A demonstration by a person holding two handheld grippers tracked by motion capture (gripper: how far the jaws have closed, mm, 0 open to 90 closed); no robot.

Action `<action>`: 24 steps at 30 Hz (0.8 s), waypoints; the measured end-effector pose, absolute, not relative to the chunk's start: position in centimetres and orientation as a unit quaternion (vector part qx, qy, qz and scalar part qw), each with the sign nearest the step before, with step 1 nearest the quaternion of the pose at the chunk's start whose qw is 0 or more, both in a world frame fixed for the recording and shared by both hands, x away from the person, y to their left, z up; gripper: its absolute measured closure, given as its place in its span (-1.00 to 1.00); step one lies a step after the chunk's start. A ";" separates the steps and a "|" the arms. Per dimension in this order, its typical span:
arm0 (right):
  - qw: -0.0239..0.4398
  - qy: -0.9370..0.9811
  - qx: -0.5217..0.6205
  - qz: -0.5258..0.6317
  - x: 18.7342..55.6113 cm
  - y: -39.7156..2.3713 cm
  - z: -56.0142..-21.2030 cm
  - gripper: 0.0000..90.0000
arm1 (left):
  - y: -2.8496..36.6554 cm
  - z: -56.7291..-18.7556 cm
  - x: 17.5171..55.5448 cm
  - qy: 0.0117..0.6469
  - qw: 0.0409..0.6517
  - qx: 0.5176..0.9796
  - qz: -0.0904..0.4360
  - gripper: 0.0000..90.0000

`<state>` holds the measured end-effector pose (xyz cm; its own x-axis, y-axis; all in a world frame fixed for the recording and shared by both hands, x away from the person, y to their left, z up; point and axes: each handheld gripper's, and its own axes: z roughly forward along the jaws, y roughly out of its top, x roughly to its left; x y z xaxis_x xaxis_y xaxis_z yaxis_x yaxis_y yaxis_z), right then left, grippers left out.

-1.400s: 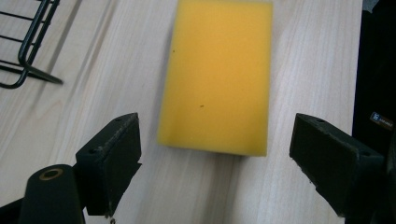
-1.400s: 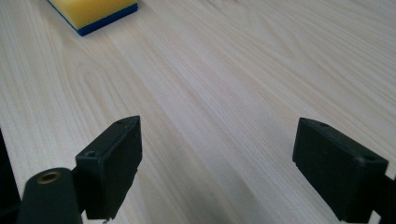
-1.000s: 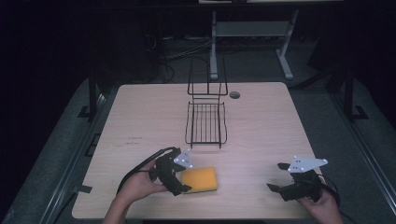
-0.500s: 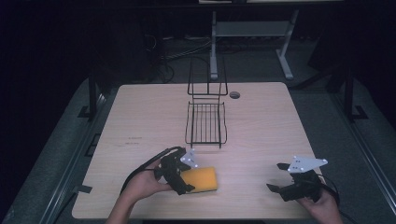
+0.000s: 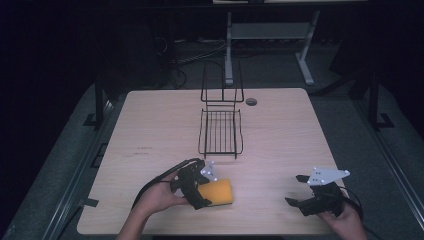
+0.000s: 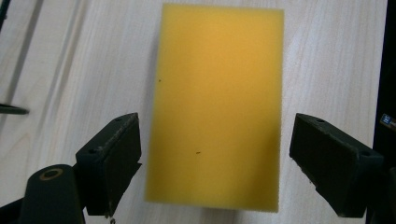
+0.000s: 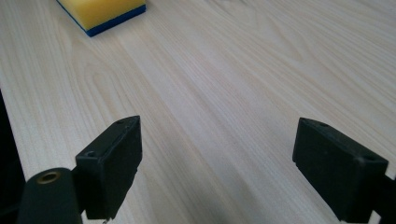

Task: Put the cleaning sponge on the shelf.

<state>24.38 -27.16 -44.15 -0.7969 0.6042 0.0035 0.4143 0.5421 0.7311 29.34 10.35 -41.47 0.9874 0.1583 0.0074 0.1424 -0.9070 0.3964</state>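
The left gripper (image 5: 200,187) points down with its jaws wide apart — the left hand (image 5: 159,195) holds it. The right gripper (image 5: 300,192) rests low, jaws also spread wide.

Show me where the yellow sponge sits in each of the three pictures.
High view: sponge low centre, beside the left tongs.
Left gripper view: centre, between the open jaws.
Right gripper view: top left corner, blue underside showing.
Shared landmark: the pale wooden table.

A lab or test room is suggested. A plain wooden table (image 5: 280,140) is placed on grey floor mats (image 5: 60,185) in dark surroundings, and cables (image 5: 192,52) and a metal stand (image 5: 270,35) are seen behind it.
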 end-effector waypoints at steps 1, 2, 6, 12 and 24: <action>0.125 0.869 0.293 0.379 24.4 -27.2 -44.1 -0.66 | 10.3 -41.5 29.3 0.078 0.203 0.976 0.020 -0.64; 0.126 0.869 0.294 0.379 24.4 -27.2 -44.1 -0.67 | 10.0 -41.6 29.4 0.075 0.198 0.977 0.018 -0.64; 0.126 0.868 0.294 0.381 24.4 -27.2 -44.0 -0.69 | 9.7 -41.8 29.5 0.074 0.193 0.978 0.017 -0.64; 0.125 0.868 0.293 0.381 24.4 -27.1 -44.0 -0.69 | 9.2 -42.1 29.7 0.068 0.186 0.980 0.013 -0.64; 0.122 0.867 0.288 0.387 24.3 -27.0 -43.9 -0.69 | 8.8 -42.8 30.0 0.075 0.180 0.981 0.003 -0.64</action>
<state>24.32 -26.98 -43.91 -0.8039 0.5947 0.0111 0.4059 0.5349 0.7410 29.99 8.77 -42.80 0.9888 0.1477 -0.0214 0.1457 -0.9240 0.3534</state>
